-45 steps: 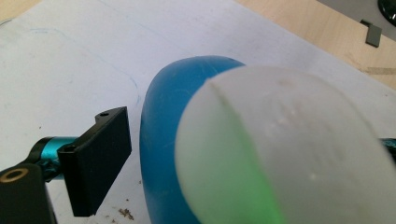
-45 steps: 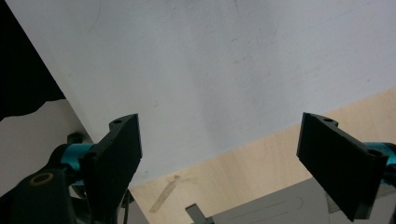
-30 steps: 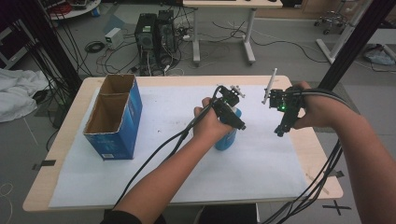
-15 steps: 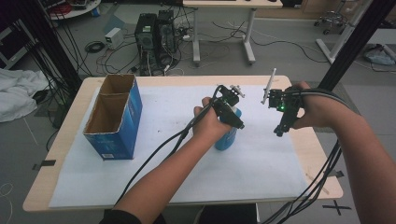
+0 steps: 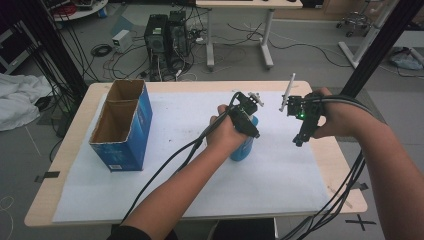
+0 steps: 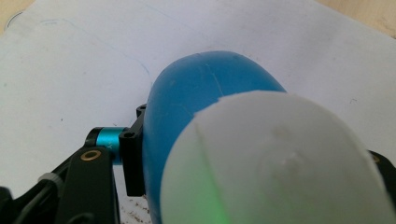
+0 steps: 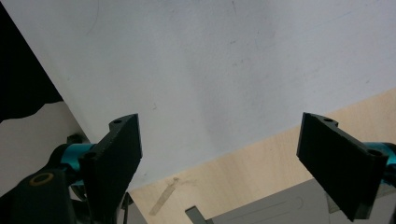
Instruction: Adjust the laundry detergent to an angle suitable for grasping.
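Grey floor with cables and a computer tower (image 5: 162,35) at the top of the high view, below it a wooden table (image 5: 345,165) under a white sheet (image 5: 190,185). At centre left of the frame, standing on the sheet, an open blue box (image 5: 127,142) with brown inside. A little right of centre, a blue bottle (image 5: 245,147) with a white cap (image 6: 280,158), upright on the sheet, partly hidden behind the left hand (image 5: 225,135). On top of it the left gripper (image 5: 247,122), jaws just closed in and now clamped on the bottle; in the left gripper view, one black pad pressed flat against the blue side at lower left, the cap big and blurred at lower right, with a green glow on it. At right of the high view, well apart from the bottle, the right gripper (image 5: 300,140), pointing down above the sheet, a green light on its body. In the right gripper view, jaws wide apart (image 7: 219,154), nothing between them, only sheet and the table edge behind. Black cables (image 5: 165,175) trailing to the bottom of the frame.
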A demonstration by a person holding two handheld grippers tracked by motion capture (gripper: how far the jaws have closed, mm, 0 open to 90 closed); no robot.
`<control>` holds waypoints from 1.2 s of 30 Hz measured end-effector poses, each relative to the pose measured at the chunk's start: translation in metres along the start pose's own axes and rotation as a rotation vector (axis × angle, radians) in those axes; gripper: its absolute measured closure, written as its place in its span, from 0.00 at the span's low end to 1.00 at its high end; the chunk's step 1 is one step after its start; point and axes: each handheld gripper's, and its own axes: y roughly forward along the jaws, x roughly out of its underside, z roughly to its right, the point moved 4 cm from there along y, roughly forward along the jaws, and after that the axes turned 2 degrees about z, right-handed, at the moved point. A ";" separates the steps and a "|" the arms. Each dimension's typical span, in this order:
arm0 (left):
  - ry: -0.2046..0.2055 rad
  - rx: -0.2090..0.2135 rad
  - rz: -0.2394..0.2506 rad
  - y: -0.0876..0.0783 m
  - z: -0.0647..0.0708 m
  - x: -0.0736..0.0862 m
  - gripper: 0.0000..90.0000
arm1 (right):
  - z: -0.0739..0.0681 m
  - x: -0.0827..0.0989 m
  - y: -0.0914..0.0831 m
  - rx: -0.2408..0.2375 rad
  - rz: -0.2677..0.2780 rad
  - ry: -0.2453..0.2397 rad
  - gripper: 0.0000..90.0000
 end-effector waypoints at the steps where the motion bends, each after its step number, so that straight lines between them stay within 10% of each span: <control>1: -0.006 0.000 0.001 0.000 0.000 0.000 0.40 | 0.000 0.000 0.000 0.000 -0.001 -0.001 0.15; 19: 0.013 -0.006 -0.038 -0.002 0.000 -0.001 0.42 | -0.001 -0.003 0.002 -0.002 -0.003 -0.005 0.15; 36: 0.138 0.049 -0.035 -0.042 -0.003 -0.001 0.42 | -0.002 -0.004 0.002 -0.001 -0.008 -0.005 0.15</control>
